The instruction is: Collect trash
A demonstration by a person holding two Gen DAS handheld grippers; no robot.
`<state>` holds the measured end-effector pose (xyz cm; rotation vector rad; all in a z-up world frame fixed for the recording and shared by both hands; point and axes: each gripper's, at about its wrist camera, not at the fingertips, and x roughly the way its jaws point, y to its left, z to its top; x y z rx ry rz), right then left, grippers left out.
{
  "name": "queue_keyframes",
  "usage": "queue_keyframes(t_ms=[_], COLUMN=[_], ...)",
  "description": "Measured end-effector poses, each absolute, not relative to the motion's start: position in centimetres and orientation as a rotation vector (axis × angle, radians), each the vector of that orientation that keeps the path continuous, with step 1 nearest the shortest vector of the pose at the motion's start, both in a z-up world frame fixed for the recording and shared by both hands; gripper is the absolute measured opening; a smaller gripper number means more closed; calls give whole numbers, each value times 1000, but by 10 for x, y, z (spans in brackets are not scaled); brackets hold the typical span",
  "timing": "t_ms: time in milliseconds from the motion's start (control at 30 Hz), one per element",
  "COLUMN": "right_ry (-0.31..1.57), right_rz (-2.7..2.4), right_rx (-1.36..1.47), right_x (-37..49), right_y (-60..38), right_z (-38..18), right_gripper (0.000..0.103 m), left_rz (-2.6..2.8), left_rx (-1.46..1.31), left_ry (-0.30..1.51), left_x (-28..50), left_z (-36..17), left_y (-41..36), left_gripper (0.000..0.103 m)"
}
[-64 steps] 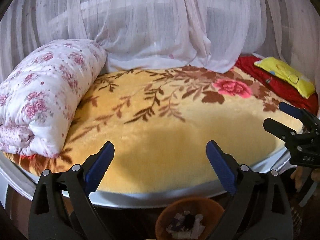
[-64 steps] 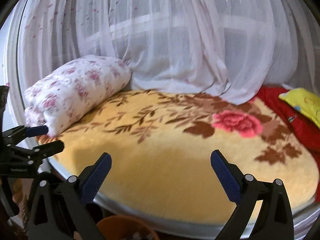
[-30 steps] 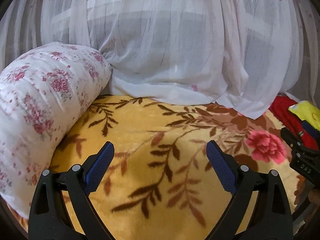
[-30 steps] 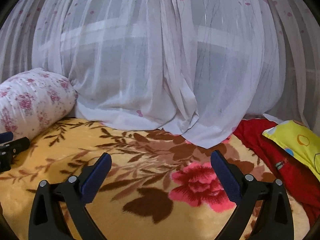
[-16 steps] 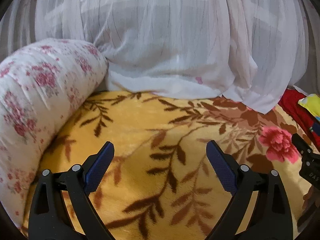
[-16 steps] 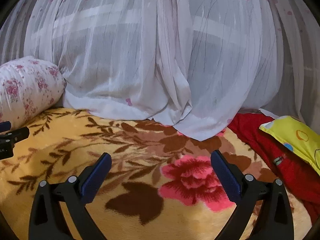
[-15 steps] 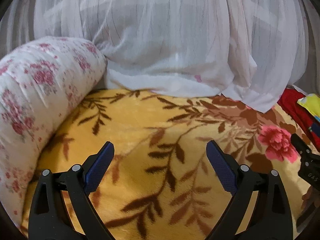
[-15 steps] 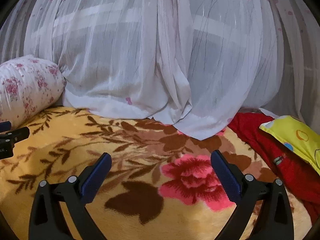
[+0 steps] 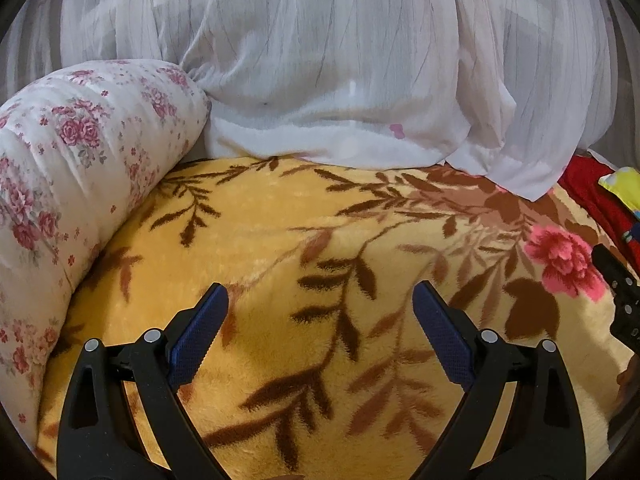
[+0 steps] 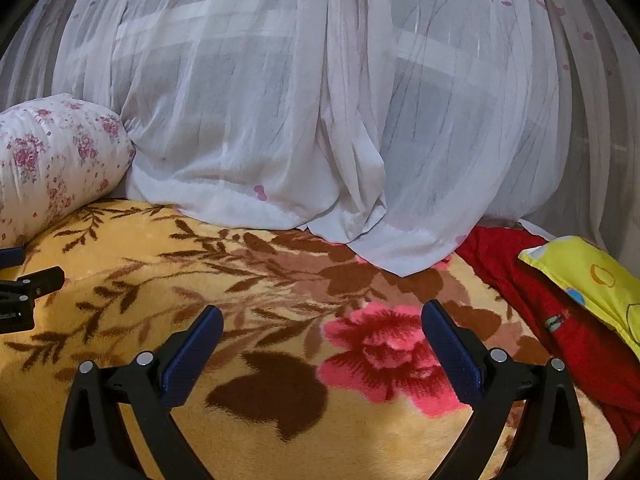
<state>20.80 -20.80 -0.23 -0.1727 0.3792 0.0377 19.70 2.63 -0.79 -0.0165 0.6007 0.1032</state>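
No trash shows in either view. My left gripper [image 9: 320, 300] is open over a yellow blanket [image 9: 280, 232] with brown leaves, nothing between its blue pads. My right gripper [image 10: 322, 322] is open too, empty, above the blanket's [image 10: 132, 280] pink flower [image 10: 384, 352]. The right gripper's black tip [image 9: 618, 300] shows at the right edge of the left wrist view. The left gripper's tip [image 10: 28, 284] shows at the left edge of the right wrist view.
A rolled floral quilt [image 9: 60, 184] lies along the bed's left side. A sheer white net curtain [image 10: 320, 120] hangs behind and rests on the blanket's far edge. A red cloth [image 10: 560, 320] and a yellow pillow [image 10: 588, 276] lie at the right.
Both grippers have moved forward from beside the bed to over the blanket; the bed rim and the brown bin with scraps have dropped out of view. Over the last half second little has shifted.
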Motion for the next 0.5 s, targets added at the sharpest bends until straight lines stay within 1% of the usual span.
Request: queue_keyframes(t_ms=[500], right_ry=[386], right_rz=[41], right_rx=[-188], right_x=[206], right_y=[-206], right_z=[-6], right_gripper=[98], left_rz=[134], left_rx=[-8], left_ry=[604], left_x=[197], left_z=[-12], left_y=[32], left_gripper=[91])
